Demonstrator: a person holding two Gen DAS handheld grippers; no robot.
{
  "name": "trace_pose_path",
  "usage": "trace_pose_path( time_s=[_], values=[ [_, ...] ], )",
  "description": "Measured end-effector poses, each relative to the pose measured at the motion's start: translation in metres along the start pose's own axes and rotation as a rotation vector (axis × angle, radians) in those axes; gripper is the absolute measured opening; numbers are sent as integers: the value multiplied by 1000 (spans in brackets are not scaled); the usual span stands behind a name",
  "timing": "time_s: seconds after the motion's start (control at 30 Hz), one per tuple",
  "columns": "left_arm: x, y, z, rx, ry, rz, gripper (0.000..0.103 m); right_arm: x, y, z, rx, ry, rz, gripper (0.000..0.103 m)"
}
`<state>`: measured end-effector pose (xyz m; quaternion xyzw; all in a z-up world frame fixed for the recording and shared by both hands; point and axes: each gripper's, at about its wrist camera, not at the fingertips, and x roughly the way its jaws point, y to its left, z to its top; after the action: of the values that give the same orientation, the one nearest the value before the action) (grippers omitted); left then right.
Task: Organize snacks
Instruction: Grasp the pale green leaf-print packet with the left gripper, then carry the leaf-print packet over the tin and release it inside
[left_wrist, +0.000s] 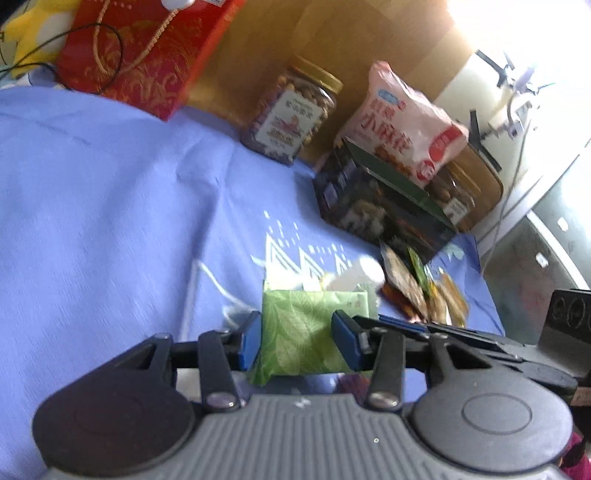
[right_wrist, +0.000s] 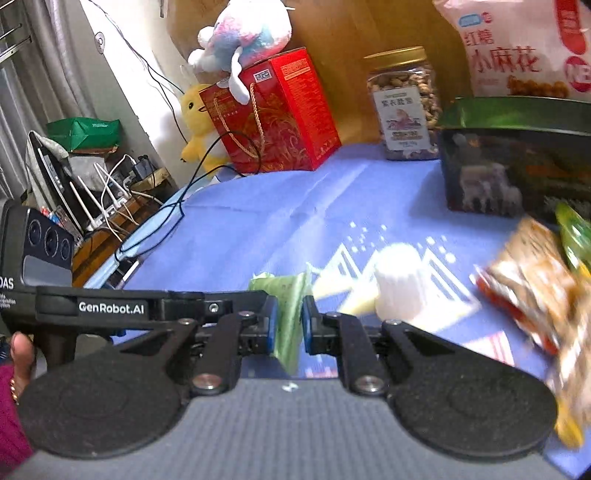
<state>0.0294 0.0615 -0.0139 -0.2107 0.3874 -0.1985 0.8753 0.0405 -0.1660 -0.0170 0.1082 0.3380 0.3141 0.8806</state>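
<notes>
The left gripper (left_wrist: 297, 341) pinches a green leaf-print packet (left_wrist: 303, 332) broadside: its blue fingers (left_wrist: 250, 341) press on the packet's two side edges, low in the centre of the left wrist view. In the right wrist view the same packet (right_wrist: 290, 314) shows edge-on, and the right gripper (right_wrist: 289, 326) clamps its thin side between its nearly closed fingers (right_wrist: 270, 326), so both grippers hold it together above the blue cloth (left_wrist: 110, 203) on the counter.

A pile of small snack packets (left_wrist: 417, 291) lies at right of centre, smeared by blur, with the prints unreadable. A white cup-like thing (right_wrist: 399, 284) stands just past the packet; what it is cannot be told. Behind stand a dark box (left_wrist: 384, 206), a pink bag (left_wrist: 410, 122) resting on it, a nut jar (left_wrist: 291, 110) and a red gift box (left_wrist: 144, 55), the last cut off at the top of the frame. The upper right is washed out by glare.
</notes>
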Motion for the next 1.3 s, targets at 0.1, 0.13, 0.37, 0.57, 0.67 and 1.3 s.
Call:
trace_pose_path(
  time_s=[0.1, 0.13, 0.37, 0.57, 0.67, 1.3],
  values=[
    [5, -15, -10, 52, 11, 20, 41, -9, -7, -15, 33, -7, -15, 17],
    [5, -17, -13, 69, 11, 22, 41, -11, -10, -18, 43, -10, -17, 17],
    [0, -27, -27, 127, 40, -7, 41, -32, 7, -48, -141, -41, -57, 24],
    [-4, -37, -35, 159, 39, 10, 42, -29, 25, -64, -341, -49, -136, 33],
    [-6, -42, -26, 145, 43, -19, 41, -34, 19, -60, -350, -71, -145, 28],
    [160, -188, 133, 375, -24, -127, 45, -55, -118, 87, -245, -382, -487, 28]
  ],
)
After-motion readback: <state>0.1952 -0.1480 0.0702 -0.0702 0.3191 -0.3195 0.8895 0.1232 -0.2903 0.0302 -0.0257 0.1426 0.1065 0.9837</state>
